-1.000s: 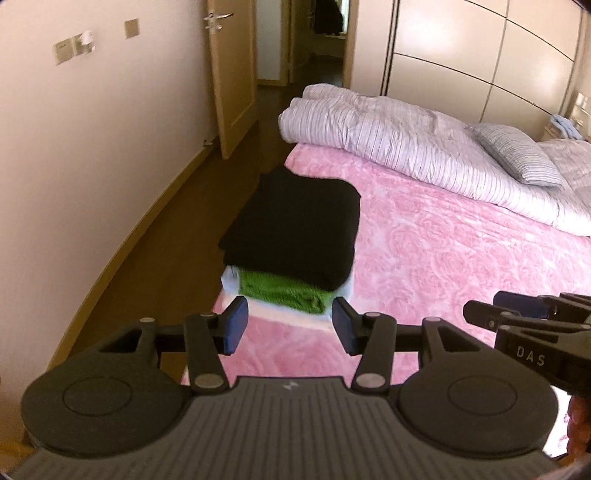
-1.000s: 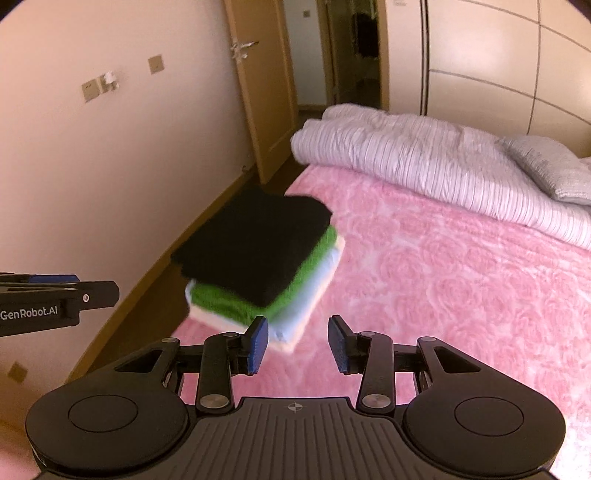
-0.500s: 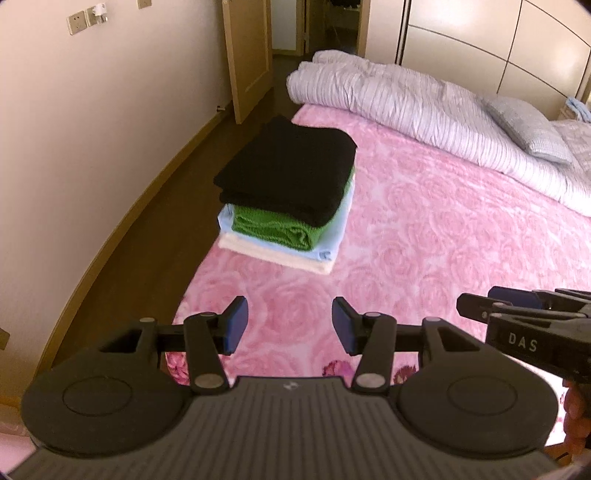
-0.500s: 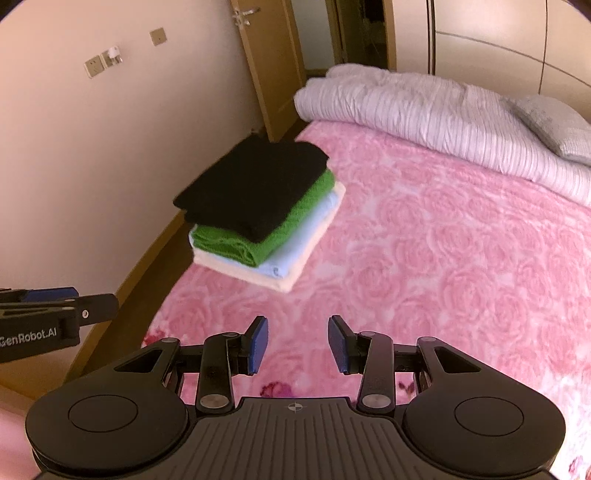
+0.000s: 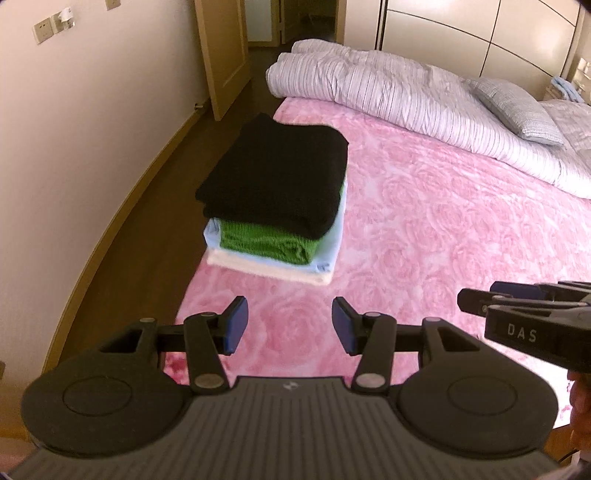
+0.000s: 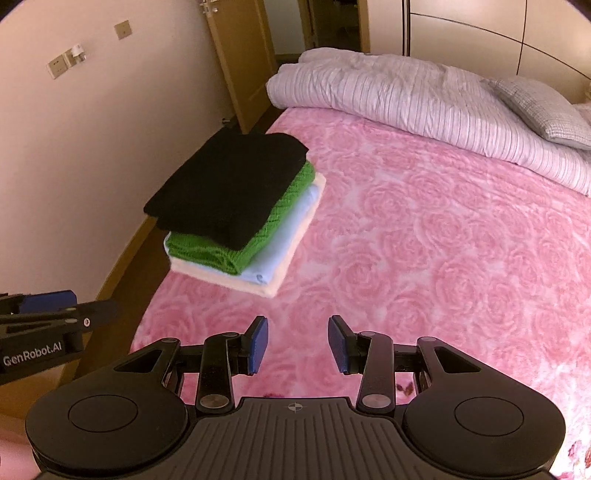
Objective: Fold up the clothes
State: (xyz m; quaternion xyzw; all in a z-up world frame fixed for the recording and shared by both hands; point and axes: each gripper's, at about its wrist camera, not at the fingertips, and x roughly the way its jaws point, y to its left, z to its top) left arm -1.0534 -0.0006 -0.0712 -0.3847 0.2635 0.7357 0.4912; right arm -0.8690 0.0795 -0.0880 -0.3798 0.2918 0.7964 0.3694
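Four folded garments stacked at bed edge, 11 o'clock of both claws, left claw wide, empty, right claw wide, empty, hand in left view only, door handle in right view only.

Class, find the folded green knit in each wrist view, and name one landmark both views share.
Left wrist: green knit, centre, under the black garment.
Right wrist: green knit, left of centre, under the same black garment.
Shared landmark: striped duvet behind.
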